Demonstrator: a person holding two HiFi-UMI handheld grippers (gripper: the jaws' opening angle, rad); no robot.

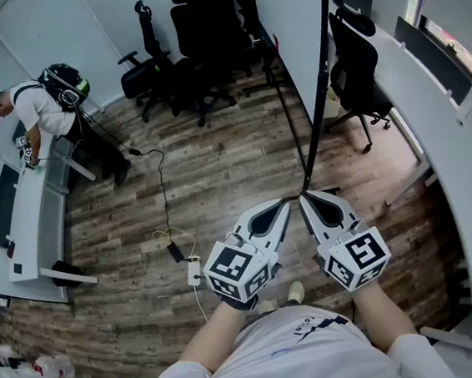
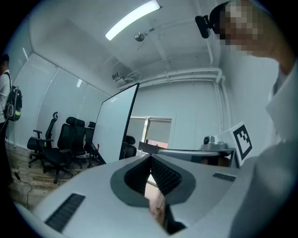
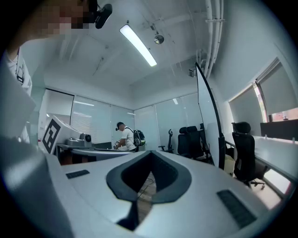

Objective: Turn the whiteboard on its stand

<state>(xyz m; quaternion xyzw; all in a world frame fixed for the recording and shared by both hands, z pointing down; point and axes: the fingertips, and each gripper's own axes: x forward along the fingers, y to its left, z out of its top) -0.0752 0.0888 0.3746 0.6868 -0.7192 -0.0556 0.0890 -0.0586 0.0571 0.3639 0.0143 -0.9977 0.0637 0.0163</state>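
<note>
The whiteboard (image 1: 295,35) stands on its stand at the top centre of the head view, nearly edge-on, with a white panel and a black frame. My left gripper (image 1: 285,203) and right gripper (image 1: 303,197) are side by side close to my body, tips pointing at the stand's foot. Both are shut with nothing between the jaws, and neither touches the board. In the left gripper view the whiteboard (image 2: 116,125) rises ahead to the left beyond the left gripper (image 2: 150,158). The right gripper view has the whiteboard (image 3: 207,116) as a thin upright edge to the right of the right gripper (image 3: 151,154).
Several black office chairs (image 1: 190,29) stand behind the board, and another chair (image 1: 356,71) is at its right by a long white desk (image 1: 460,169). A person with a backpack (image 1: 43,108) leans over a desk at far left. A cable and power strip (image 1: 194,272) lie on the wooden floor.
</note>
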